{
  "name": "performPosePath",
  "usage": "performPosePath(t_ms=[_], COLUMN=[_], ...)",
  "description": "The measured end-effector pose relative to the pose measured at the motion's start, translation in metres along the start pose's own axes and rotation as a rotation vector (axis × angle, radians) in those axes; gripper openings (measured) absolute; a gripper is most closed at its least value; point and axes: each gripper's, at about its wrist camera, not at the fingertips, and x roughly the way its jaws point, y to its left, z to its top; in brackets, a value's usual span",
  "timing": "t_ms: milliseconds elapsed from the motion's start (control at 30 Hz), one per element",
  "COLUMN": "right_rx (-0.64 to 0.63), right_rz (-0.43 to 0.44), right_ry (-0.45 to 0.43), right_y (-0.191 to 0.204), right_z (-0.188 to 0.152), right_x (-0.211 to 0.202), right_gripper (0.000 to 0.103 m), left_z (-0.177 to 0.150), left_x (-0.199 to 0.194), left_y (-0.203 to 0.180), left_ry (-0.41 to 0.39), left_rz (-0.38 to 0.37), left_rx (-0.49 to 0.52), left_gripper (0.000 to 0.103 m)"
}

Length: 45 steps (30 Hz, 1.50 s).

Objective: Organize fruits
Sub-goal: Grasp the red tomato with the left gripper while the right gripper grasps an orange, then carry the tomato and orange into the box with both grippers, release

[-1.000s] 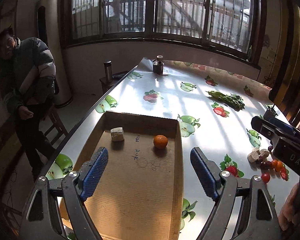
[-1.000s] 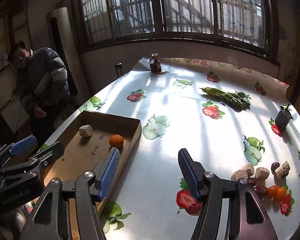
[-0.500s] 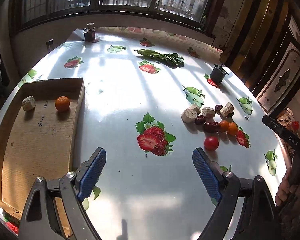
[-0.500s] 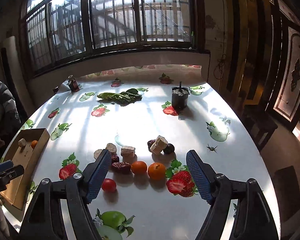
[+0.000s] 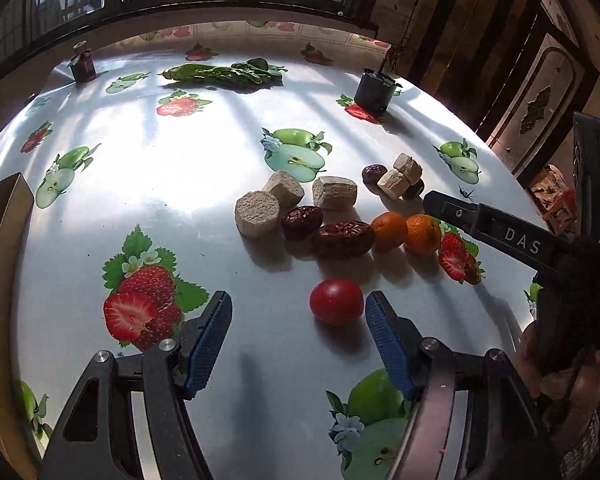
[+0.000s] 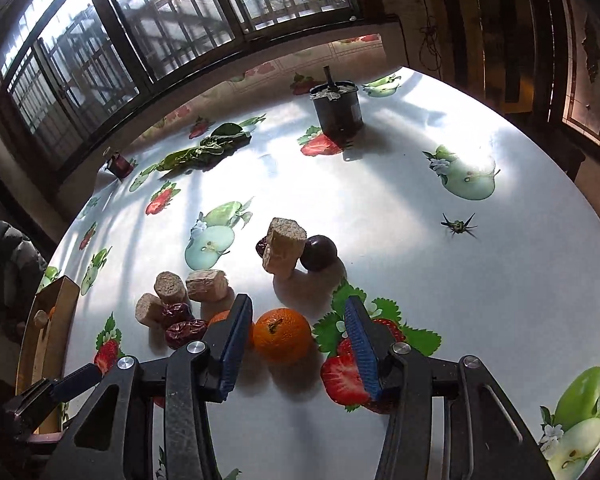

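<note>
Left wrist view: the left claw [image 5: 298,334] is spread over the worktop [image 5: 204,184], the red tomato [image 5: 336,301] at its 1 o'clock; shift right to centre it.

Right wrist view: the right claw [image 6: 298,338] is spread around the mandarin [image 6: 282,334]; squeeze gently, avoiding its neighbour mandarin [image 6: 219,317] at 9 o'clock.

Red tomato [image 5: 336,301], orange mandarin [image 6: 282,334], white fruit-printed tablecloth [image 5: 172,184], blue-padded tool [image 6: 296,340]
</note>
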Motion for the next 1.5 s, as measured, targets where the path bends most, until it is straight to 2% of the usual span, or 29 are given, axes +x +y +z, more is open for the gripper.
performPosePath(t_ms=[200,267,300,367,433,633,800,867,1067,1233,1333,1433,1500], right_rx=[-0.005,0.011,0.02,0.02,0.025,0.054,0.047,0.059,0.071,0.022,0.016,-0.022,-0.066], right_rz=[0.018,0.042,0.054,0.057,0.075,0.124,0.115,0.108,0.105,0.062,0.096,0.147,0.191], right_ry=[0.025,0.043,0.048,0.047,0.057,0.064,0.054,0.048,0.02,-0.066,-0.08,-0.078,-0.078], right_y=[-0.002,-0.004,-0.005,-0.005,-0.005,-0.004,-0.002,-0.004,-0.007,0.003,0.017,0.048,0.078], right_z=[-0.004,-0.005,-0.006,-0.007,-0.009,-0.015,-0.017,-0.016,-0.016,-0.012,-0.011,-0.01,-0.007], right_x=[0.014,0.019,0.019,0.019,0.02,0.017,0.017,0.017,0.012,-0.009,-0.027,-0.044,-0.053], right_gripper=[0.051,0.051,0.051,0.051,0.051,0.051,0.051,0.036,0.036,0.036,0.036,0.036,0.036], left_z=[-0.001,-0.002,-0.002,-0.002,-0.004,-0.007,-0.008,-0.009,-0.01,-0.013,-0.016,-0.016,-0.015], left_x=[0.024,0.025,0.026,0.026,0.026,0.024,0.023,0.022,0.017,-0.029,-0.067,-0.108,-0.136], left_y=[-0.012,-0.015,-0.017,-0.02,-0.021,-0.016,-0.014,-0.012,-0.005,0.015,0.043,0.087,0.119], left_ry=[0.02,0.0,-0.002,-0.017,-0.03,-0.064,-0.072,-0.076,-0.072,-0.119,-0.15,-0.191,-0.237], left_rz=[0.005,0.014,0.011,0.018,0.022,-0.011,-0.019,-0.021,-0.033,-0.089,-0.099,-0.069,0.003], left_rx=[0.046,0.061,0.068,0.081,0.093,0.073,0.06,0.051,0.009,-0.063,-0.11,-0.17,-0.19], left_gripper=[0.069,0.066,0.063,0.039,0.033,0.033,0.031,0.03,0.03,0.031,0.031,0.031,0.031])
